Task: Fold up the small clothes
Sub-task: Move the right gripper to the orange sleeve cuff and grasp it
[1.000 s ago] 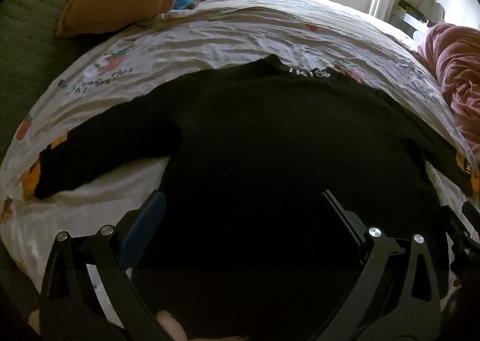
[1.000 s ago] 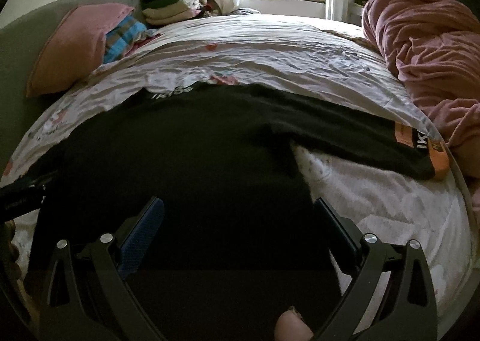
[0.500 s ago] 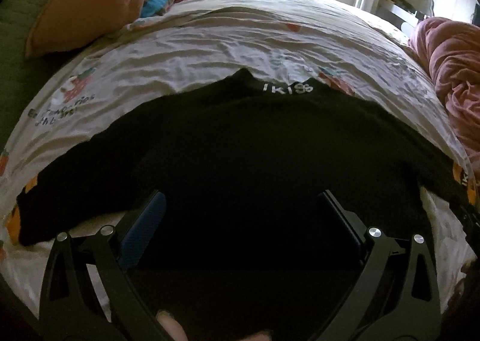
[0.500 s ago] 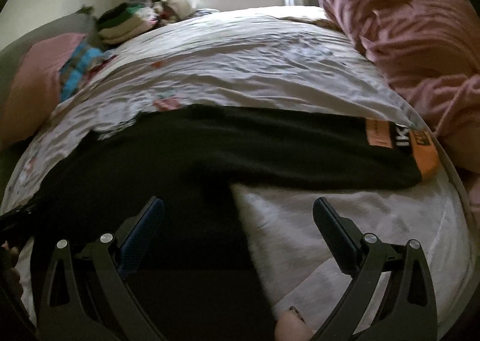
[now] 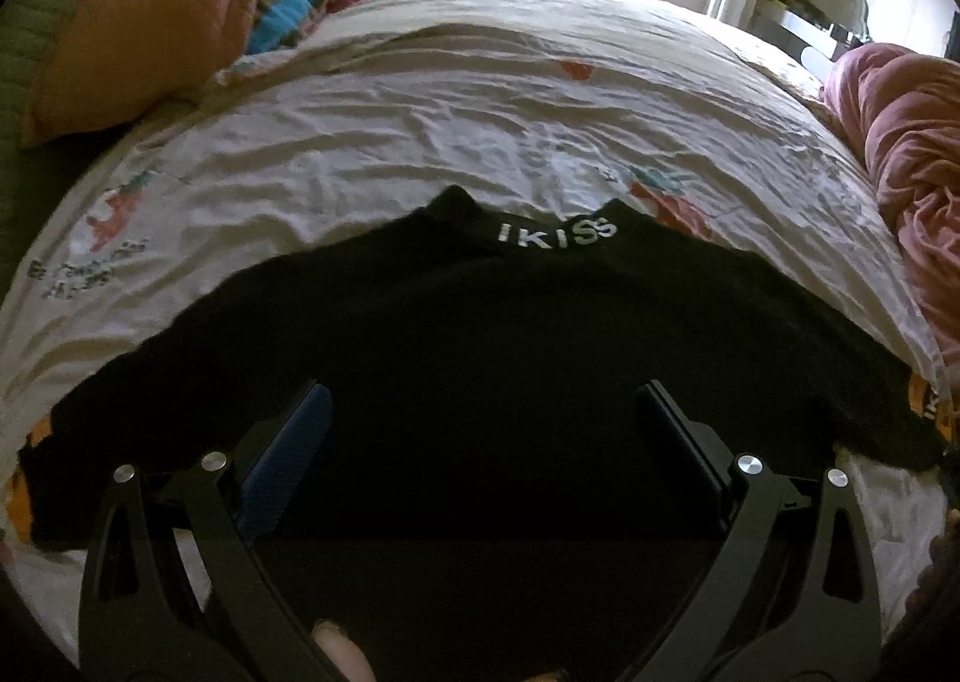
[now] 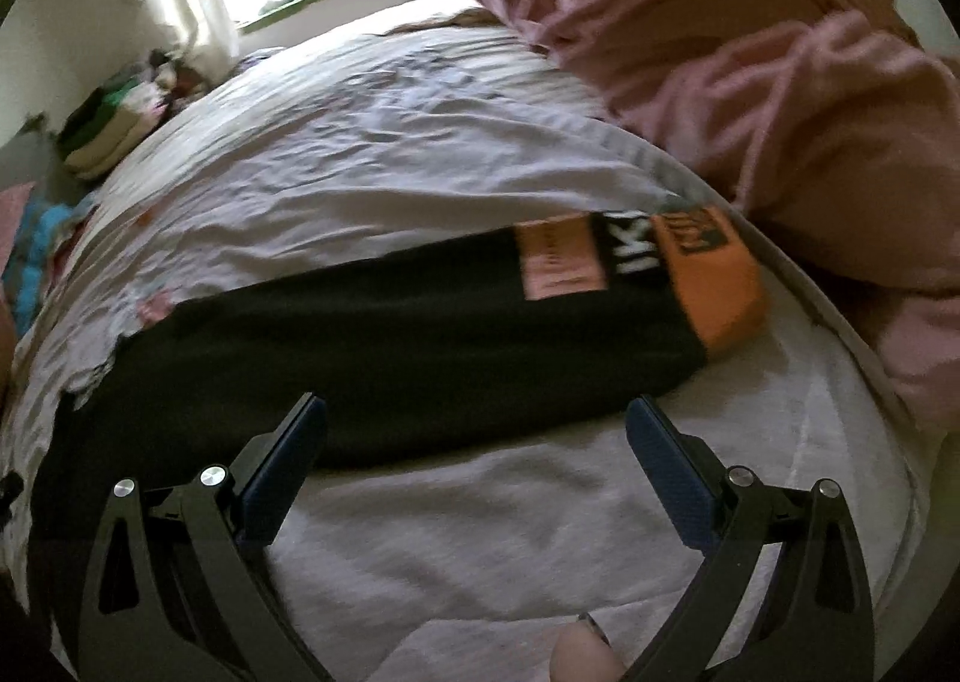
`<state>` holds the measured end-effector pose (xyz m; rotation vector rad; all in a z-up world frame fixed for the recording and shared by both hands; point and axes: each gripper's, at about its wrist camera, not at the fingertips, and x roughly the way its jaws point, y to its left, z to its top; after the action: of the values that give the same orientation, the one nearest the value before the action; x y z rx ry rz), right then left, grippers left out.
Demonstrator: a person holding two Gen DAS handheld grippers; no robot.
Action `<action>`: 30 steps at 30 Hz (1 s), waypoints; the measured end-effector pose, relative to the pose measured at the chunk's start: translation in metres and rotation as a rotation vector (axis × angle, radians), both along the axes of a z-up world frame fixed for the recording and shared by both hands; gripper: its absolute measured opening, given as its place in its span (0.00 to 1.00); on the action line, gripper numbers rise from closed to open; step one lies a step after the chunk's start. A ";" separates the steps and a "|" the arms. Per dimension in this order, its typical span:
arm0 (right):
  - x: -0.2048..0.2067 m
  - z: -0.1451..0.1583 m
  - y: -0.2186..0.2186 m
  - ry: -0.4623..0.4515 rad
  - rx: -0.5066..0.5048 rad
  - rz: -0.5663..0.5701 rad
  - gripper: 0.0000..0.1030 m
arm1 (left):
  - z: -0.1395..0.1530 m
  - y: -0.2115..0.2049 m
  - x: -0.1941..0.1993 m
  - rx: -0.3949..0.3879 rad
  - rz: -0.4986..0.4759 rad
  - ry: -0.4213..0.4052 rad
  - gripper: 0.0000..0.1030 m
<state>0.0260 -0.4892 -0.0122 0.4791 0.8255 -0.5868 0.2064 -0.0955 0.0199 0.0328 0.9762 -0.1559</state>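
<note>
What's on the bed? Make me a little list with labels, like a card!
garment: black sweater, spread flat on the bed
collar: white letters IKISS
right sleeve: stretched sideways, orange cuff
bedsheet: pale, wrinkled, cartoon prints
beside it: pink blanket bunched up
pillow: orange-pink pillow
left gripper: open, over the sweater body
right gripper: open, near the sleeve
fold status: not started

One black sweater (image 5: 480,358), two grippers, one orange pillow (image 5: 150,15) at ten o'clock, one pink blanket (image 6: 750,69) at two.
</note>
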 end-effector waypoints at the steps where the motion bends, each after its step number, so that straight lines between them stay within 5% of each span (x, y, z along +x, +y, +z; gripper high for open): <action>1: -0.001 -0.002 -0.005 0.003 0.001 -0.015 0.96 | -0.002 -0.003 0.002 0.006 0.000 -0.002 0.92; 13: -0.012 -0.041 -0.075 0.069 0.103 -0.203 0.96 | -0.040 -0.030 0.009 0.068 -0.077 0.025 0.92; 17: -0.010 -0.047 -0.095 0.004 0.132 -0.249 0.96 | -0.050 -0.021 0.011 0.062 -0.065 0.048 0.92; 19: -0.011 -0.045 -0.100 -0.031 0.138 -0.267 0.81 | -0.052 -0.014 0.011 0.060 -0.055 0.047 0.92; 21: -0.010 -0.041 -0.101 -0.045 0.119 -0.268 0.51 | -0.052 -0.007 0.013 0.063 -0.049 0.043 0.92; 24: -0.010 -0.035 -0.099 -0.089 0.104 -0.240 0.20 | -0.049 0.005 0.014 0.037 -0.025 0.047 0.92; 30: -0.007 -0.003 -0.079 -0.202 0.036 -0.137 0.15 | -0.034 0.018 0.010 -0.008 -0.023 0.025 0.92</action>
<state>0.0187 -0.5686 -0.0156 0.6210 0.6151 -0.6390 0.2167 -0.0773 -0.0139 0.0352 1.0005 -0.1817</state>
